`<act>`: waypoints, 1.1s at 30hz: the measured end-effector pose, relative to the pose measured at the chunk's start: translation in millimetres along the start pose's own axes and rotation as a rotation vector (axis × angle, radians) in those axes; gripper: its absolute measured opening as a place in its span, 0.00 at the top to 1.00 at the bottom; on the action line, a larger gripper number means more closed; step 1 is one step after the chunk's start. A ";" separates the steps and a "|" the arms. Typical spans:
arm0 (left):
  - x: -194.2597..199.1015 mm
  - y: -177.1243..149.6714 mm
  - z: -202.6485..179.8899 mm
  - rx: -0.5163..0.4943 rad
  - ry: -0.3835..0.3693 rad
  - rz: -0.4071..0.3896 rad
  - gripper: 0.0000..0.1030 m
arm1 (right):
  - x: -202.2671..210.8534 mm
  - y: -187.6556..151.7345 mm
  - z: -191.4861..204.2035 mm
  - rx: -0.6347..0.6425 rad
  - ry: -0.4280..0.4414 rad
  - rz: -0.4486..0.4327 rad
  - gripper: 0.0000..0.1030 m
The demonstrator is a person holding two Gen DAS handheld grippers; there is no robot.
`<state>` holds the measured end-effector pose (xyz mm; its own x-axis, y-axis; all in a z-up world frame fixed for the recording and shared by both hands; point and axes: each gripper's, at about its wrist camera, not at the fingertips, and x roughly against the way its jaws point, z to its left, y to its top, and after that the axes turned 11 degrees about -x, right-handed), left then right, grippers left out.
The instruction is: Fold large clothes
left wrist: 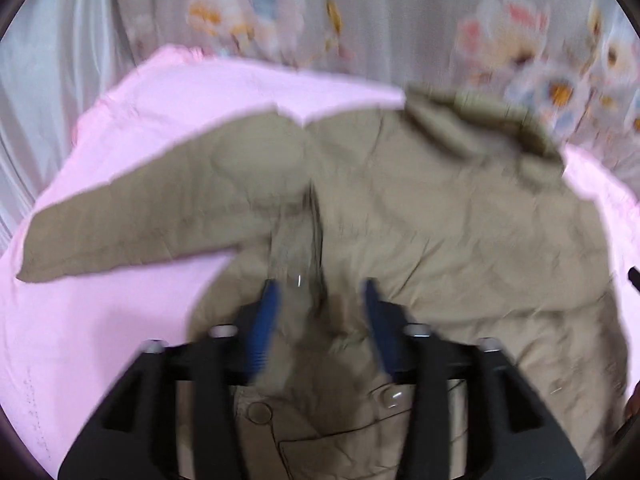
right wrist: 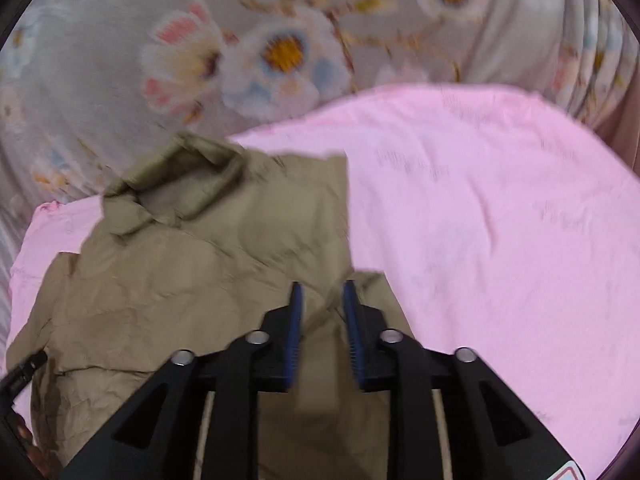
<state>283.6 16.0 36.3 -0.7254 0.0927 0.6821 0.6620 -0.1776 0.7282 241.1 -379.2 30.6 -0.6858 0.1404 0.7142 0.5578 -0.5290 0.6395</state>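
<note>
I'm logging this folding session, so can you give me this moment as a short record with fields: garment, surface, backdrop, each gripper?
garment: khaki jacket, back up, one sleeve spread sideways
surface: pink sheet
backdrop: floral cloth
left hand-held gripper: jaws apart, jacket fabric between them
right hand-held gripper: jaws narrowly apart over the jacket edge
image quality: motion blur in both views

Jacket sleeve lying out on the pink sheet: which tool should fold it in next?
Probably left. The sleeve spreads out beside the left tool, over the jacket; it isn't visible from the right tool.
</note>
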 end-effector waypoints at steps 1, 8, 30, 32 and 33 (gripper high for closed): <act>5.5 7.5 -2.7 0.007 -0.003 -0.022 0.47 | 7.2 0.6 11.5 0.026 0.018 -0.019 0.62; -35.9 32.0 -58.5 -0.100 -0.033 0.000 0.43 | -33.9 -25.6 97.5 0.230 0.070 0.081 0.61; -19.4 -60.8 -60.3 -0.113 -0.010 0.001 0.36 | -23.9 -103.5 71.8 0.225 0.036 0.183 0.60; -3.3 -78.0 -57.3 -0.112 -0.018 -0.004 0.36 | -8.9 -114.9 66.1 0.220 0.041 0.183 0.60; 2.8 -84.8 -55.2 -0.105 -0.025 -0.004 0.36 | -2.9 -120.0 64.3 0.219 0.043 0.184 0.60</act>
<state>215.1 -22.8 -27.3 -0.7225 0.1178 0.6813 0.6344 -0.2788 0.7210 206.2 -262.3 -30.0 -0.5803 0.0209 0.8142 0.7592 -0.3479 0.5500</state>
